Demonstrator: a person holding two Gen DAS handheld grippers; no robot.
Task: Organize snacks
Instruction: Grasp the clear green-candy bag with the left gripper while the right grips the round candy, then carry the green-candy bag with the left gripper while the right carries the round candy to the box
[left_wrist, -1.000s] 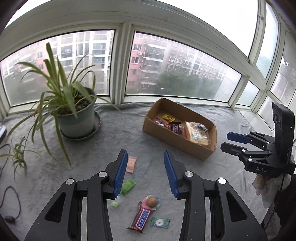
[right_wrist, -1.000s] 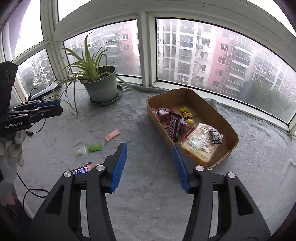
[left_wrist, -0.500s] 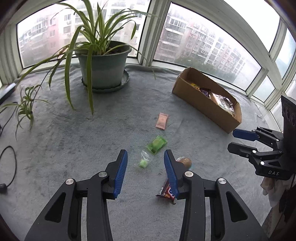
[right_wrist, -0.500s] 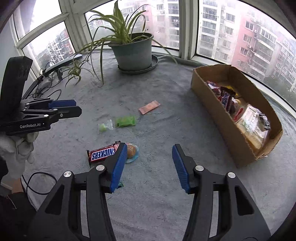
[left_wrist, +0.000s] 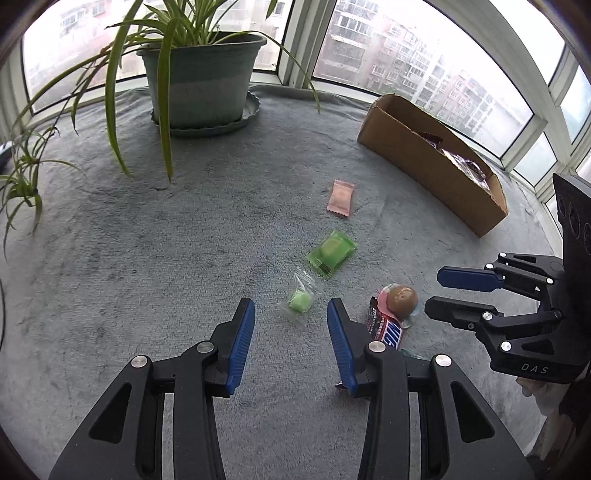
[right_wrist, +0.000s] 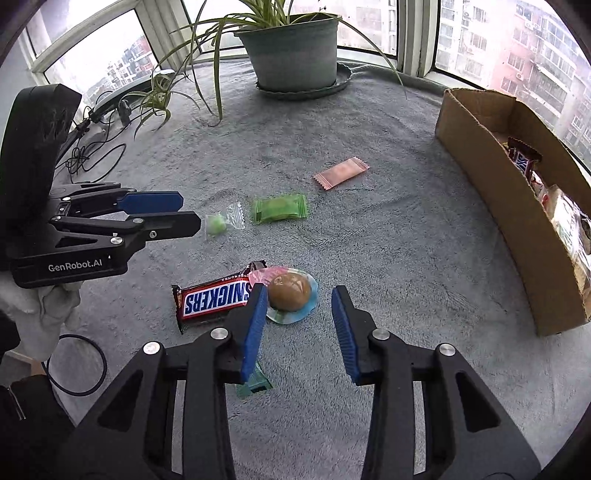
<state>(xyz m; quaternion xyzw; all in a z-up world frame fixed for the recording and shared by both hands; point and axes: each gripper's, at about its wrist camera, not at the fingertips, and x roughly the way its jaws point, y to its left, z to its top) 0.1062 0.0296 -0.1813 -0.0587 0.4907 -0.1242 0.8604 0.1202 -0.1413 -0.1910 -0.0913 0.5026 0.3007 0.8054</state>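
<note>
Snacks lie loose on the grey blanket (left_wrist: 155, 258) under my two tools. My left gripper (left_wrist: 291, 317) points down with its jaws apart and nothing between them; the small green candy in a clear wrapper (left_wrist: 300, 301) sits just past its tips, and the green packet (left_wrist: 331, 252) and the pink packet (left_wrist: 341, 197) lie farther ahead. My right gripper (right_wrist: 298, 314) has just been closing its jaws a bit, but they are not pinching anything. The round brown sweet (right_wrist: 290, 291) lies just ahead of its left fingertip, touching the Snickers bar (right_wrist: 212, 299) to the left. The cardboard box (right_wrist: 517, 221) with more snacks stands well off to the right.
</note>
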